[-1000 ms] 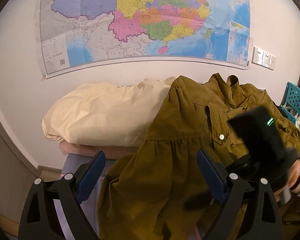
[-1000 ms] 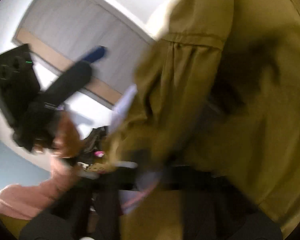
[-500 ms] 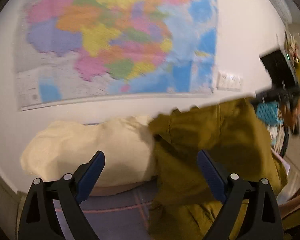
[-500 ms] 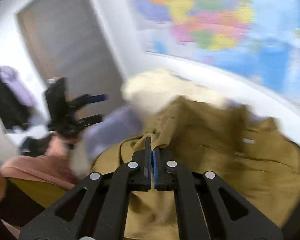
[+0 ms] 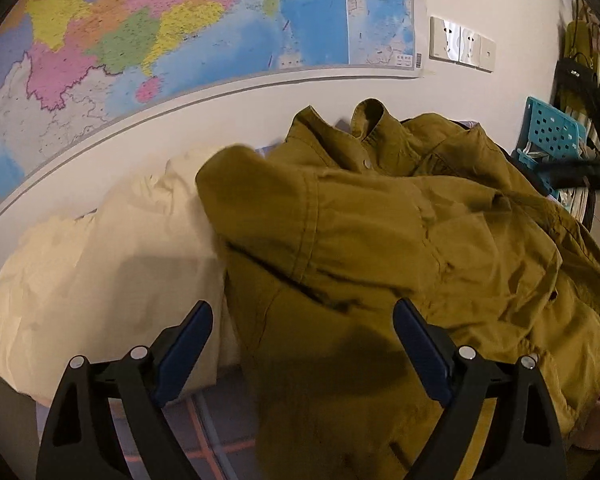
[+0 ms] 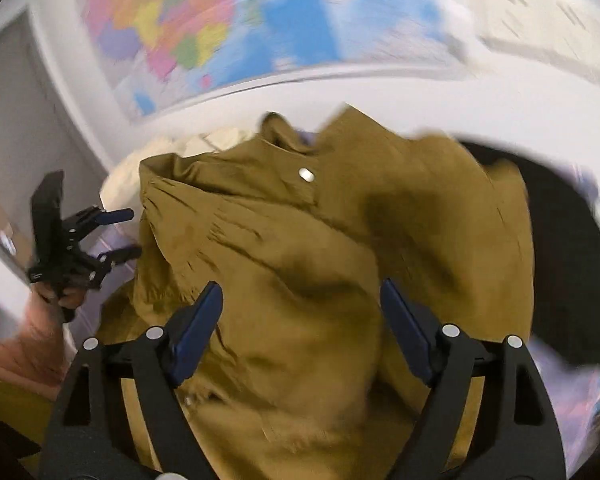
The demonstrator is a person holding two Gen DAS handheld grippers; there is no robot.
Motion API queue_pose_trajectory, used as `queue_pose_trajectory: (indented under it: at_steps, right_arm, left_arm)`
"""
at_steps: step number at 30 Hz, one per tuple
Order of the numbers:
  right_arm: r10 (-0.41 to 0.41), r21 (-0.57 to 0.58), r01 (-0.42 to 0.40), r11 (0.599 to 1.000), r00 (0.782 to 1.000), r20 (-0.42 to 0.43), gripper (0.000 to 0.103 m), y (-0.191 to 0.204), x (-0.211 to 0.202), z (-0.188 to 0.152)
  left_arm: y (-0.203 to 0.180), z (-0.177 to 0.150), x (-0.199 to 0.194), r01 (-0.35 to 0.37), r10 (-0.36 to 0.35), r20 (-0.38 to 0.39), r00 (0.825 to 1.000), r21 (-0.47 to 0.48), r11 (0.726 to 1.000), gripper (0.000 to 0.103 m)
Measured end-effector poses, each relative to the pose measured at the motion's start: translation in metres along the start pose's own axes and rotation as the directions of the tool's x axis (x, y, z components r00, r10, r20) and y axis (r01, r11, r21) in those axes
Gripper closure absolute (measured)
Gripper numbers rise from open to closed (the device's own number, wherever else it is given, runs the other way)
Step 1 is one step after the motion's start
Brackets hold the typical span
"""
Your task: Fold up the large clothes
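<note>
An olive-brown jacket (image 5: 380, 248) lies crumpled in a heap on a bed w/ a purple checked sheet (image 5: 204, 436), collar toward the wall, one white snap button showing near the collar. To its left, touching it, sits a cream pillow (image 5: 100, 272). A colourful wall map (image 5: 172, 28) hangs above, w/ a white switch plate (image 5: 460, 44) to its right and a teal perforated crate (image 5: 552, 136) at far right.

Left gripper (image 5: 304, 344) hovers over the jacket's near edge, blue pads spread wide, nothing pinched between them. In the right wrist view it shows at left (image 6: 120, 234), jaws apart, gripped by a hand (image 6: 60, 296) just beside the jacket's left side.

Right gripper (image 6: 300, 328) is above the middle of the jacket; its jaws have just been opening and now stand wide apart, cloth below them but not clamped. This view is motion-blurred; a dark item (image 6: 560, 248) lies at the jacket's right, unclear what.
</note>
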State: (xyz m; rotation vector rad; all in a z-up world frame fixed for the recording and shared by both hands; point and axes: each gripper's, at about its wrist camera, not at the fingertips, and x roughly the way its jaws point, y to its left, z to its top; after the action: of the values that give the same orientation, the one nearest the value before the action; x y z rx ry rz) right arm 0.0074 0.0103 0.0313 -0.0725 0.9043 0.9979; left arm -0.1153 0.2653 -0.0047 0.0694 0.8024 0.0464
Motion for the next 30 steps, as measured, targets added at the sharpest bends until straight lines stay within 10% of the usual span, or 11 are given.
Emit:
queue_pose_trajectory:
  at_steps: [6, 10, 16, 20, 23, 30]
  right_arm:
    - [0.092, 0.125, -0.081, 0.989, 0.992, -0.086, 0.033, -0.025, 0.011, -0.065]
    - [0.082, 0.06, -0.076, 0.995, 0.991, -0.101, 0.089, -0.007, 0.016, -0.066]
    - [-0.14, -0.21, 0.167, 0.963, 0.98, 0.138, 0.087, 0.031, -0.055, -0.008]
    - [-0.237, -0.272, 0.3, 0.914, 0.941, 0.242, 0.055, 0.039, -0.069, 0.009]
    - [-0.196, -0.248, 0.24, 0.939, 0.963, 0.187, 0.034, 0.025, -0.061, -0.004]
    - [-0.186, 0.076, 0.178, 0.981, 0.977, 0.103, 0.032, -0.051, -0.053, -0.036]
  left_arm:
    - [-0.009, 0.022, 0.015, -0.01, 0.01, 0.003, 1.0, 0.012, 1.0, 0.014]
    - [-0.015, 0.034, 0.031, -0.038, 0.038, -0.016, 0.999, 0.017, 0.999, 0.016]
    - [-0.005, 0.056, 0.04, -0.074, 0.074, -0.017, 0.997, -0.017, 0.997, 0.019]
    - [-0.003, 0.067, 0.056, -0.132, 0.13, -0.04, 0.991, -0.058, 0.99, 0.019]
    - [-0.006, 0.062, 0.07, -0.183, 0.182, -0.056, 0.982, -0.027, 0.983, 0.019]
    - [-0.003, 0.05, 0.068, -0.219, 0.219, -0.056, 0.974, 0.013, 0.976, 0.019]
